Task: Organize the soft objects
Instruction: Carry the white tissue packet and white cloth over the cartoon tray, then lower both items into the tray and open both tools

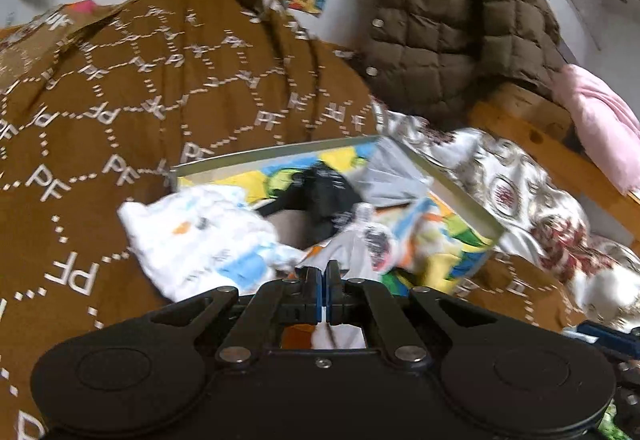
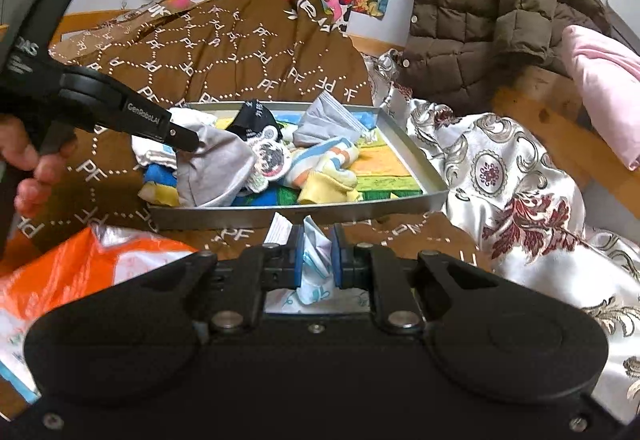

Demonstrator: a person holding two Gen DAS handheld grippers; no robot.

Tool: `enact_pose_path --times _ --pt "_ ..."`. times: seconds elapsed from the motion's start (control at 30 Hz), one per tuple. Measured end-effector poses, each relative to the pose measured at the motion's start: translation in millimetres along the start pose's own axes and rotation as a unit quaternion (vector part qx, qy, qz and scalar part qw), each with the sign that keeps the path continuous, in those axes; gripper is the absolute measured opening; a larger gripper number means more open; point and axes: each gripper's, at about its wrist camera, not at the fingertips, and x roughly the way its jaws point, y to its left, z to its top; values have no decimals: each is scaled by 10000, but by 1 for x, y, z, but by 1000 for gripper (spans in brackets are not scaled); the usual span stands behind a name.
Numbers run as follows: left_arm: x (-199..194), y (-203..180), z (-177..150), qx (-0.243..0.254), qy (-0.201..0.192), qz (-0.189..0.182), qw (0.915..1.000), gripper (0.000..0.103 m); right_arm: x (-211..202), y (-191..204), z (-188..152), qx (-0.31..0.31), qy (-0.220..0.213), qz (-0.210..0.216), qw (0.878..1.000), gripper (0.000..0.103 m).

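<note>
A shallow metal tray (image 2: 304, 208) with a colourful bottom lies on the brown blanket and holds several small soft items: a black sock (image 2: 256, 114), a striped sock (image 2: 328, 160), grey cloths. My left gripper (image 1: 323, 272) is shut on a grey cloth (image 2: 218, 164) over the tray's left end; it also shows in the right wrist view (image 2: 192, 142). A white printed cloth (image 1: 208, 240) hangs over the tray's left edge. My right gripper (image 2: 316, 240) is shut on a white and light-blue cloth (image 2: 314, 254), just in front of the tray's near wall.
The brown "PF" blanket (image 2: 224, 52) covers the bed. A silver floral cover (image 2: 512, 176) lies to the right. A brown quilted jacket (image 2: 492, 0) and pink cloth (image 2: 608, 80) sit at the back right. An orange and white plastic bag (image 2: 80, 272) lies at the near left.
</note>
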Motion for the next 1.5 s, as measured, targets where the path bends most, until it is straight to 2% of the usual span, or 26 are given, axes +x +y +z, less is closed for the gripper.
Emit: enact_pose_path --times 0.17,0.3,0.43,0.6,0.73,1.0,1.17,1.2,1.33,1.47,1.5 --pt "16 31 -6 -499 164 58 9986 0 18 11 24 -110 93 200 9997 8" --pt "22 47 -8 -777 137 99 9968 0 55 30 61 -66 207 466 9987 8" --pt "27 59 -13 -1059 127 17 9943 0 97 52 96 -221 279 553 9978 8" --pt "29 58 -14 -1081 80 -16 9941 1 152 68 127 118 577 715 9957 8" --pt "31 61 -16 -1169 95 -49 9931 1 192 88 138 88 762 730 9944 8" --pt "33 60 -17 -1173 126 -26 9930 3 231 136 135 -722 922 563 9915 9" --pt "32 62 -14 -1270 103 -126 9918 17 237 139 127 -788 967 558 9906 9" --pt "31 62 -13 -1285 98 -143 9916 19 236 136 128 -764 967 586 9906 12" --pt "28 56 -10 -1254 76 -168 9919 37 226 125 134 -648 917 633 9917 16" --pt "25 48 -7 -1190 111 -84 9928 50 217 118 137 -656 878 656 9918 33" --pt "24 46 -7 -1154 104 -40 9933 51 213 116 138 -680 856 638 9920 44"
